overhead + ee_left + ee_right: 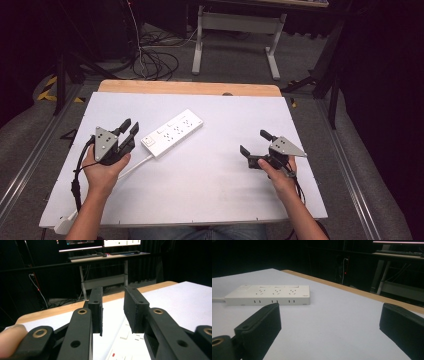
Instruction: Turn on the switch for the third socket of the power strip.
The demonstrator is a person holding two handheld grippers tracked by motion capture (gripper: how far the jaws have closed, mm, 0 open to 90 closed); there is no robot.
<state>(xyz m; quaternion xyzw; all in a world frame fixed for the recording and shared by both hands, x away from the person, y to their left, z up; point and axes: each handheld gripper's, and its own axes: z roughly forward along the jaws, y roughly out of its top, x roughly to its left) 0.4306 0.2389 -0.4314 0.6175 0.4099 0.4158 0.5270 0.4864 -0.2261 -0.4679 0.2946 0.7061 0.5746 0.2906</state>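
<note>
Left gripper [131, 128]: jaws part-open, nothing between them | power strip [173, 132]: on bench [230, 190], just beyond those jaws toward 2 o'clock, not touching; long axis 8-to-2 o'clock | right gripper [252, 142]: jaws wide open, empty, well apart at 3 o'clock | nearer hand: left | containers: none.

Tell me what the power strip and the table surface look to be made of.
Power strip: probably moulded plastic, white, smooth and faintly glossy, with crisp socket openings and rounded corners. Its cable looks like white rubbery sheathing. Table: a matte white sheet or board, evenly lit without glare, laid over what seems a light wooden top, whose tan edge shows at the far side.
</note>
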